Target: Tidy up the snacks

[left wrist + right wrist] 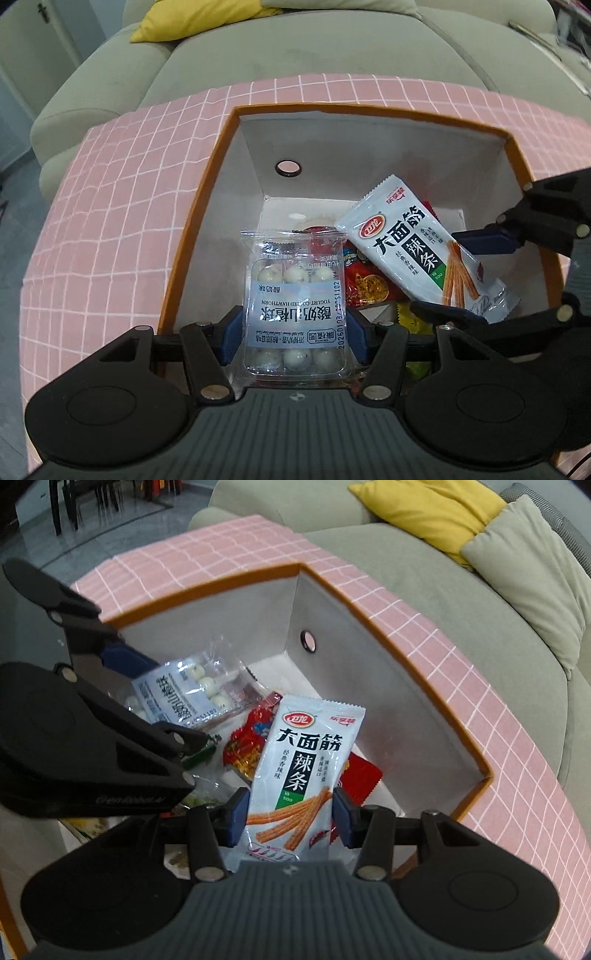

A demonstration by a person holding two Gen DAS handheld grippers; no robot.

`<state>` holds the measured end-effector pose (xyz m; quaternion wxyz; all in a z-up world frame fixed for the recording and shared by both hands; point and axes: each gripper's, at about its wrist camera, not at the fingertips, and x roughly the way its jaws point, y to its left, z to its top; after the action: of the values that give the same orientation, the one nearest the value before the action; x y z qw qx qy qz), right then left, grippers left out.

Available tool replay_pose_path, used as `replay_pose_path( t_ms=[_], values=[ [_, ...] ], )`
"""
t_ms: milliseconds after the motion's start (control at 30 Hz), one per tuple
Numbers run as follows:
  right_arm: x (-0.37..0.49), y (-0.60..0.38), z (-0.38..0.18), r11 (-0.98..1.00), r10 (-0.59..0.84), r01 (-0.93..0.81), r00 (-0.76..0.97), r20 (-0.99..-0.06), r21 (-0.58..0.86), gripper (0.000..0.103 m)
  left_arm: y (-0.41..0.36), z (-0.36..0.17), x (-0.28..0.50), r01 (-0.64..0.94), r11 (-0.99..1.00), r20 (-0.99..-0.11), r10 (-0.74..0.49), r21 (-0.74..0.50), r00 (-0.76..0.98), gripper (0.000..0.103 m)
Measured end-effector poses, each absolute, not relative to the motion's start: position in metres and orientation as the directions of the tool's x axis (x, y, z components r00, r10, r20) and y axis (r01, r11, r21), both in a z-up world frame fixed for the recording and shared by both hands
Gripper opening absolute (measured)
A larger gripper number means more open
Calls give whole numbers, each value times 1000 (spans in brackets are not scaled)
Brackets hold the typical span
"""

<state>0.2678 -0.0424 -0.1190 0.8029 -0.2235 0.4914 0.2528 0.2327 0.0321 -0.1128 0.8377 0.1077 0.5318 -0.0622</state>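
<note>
Clear plastic pack of white yogurt-coated hawthorn balls [294, 295] is clamped between the left gripper [293, 328] pads, hanging over the orange-rimmed box with white inside walls [221, 155]. Right gripper [290, 810] is squeezed onto a white spicy-strip sachet [301, 760] — also above the box. Red foil snack packets [369, 284] lie on the bottom. The box sits on a pink grid-pattern cloth [122, 206], with a grey-green sofa [295, 48] behind.
</note>
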Motion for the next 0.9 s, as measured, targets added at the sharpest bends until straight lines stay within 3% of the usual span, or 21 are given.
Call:
replay_pose_path(
  t_ms=[467, 800, 900],
  values=[
    [276, -43, -122, 763, 208, -643, 344, -916, -69, 50, 32, -114, 238, 227, 967, -909, 10, 114, 416, 70],
    [279, -43, -109, 778, 228, -628, 332, -915, -34, 80, 39, -93, 231, 214, 969, -889, 15, 126, 457, 76],
    [277, -45, -100, 790, 232, -613, 340, -911, -28, 82, 41, -84, 227, 204, 971, -878, 16, 128, 478, 77]
  ],
)
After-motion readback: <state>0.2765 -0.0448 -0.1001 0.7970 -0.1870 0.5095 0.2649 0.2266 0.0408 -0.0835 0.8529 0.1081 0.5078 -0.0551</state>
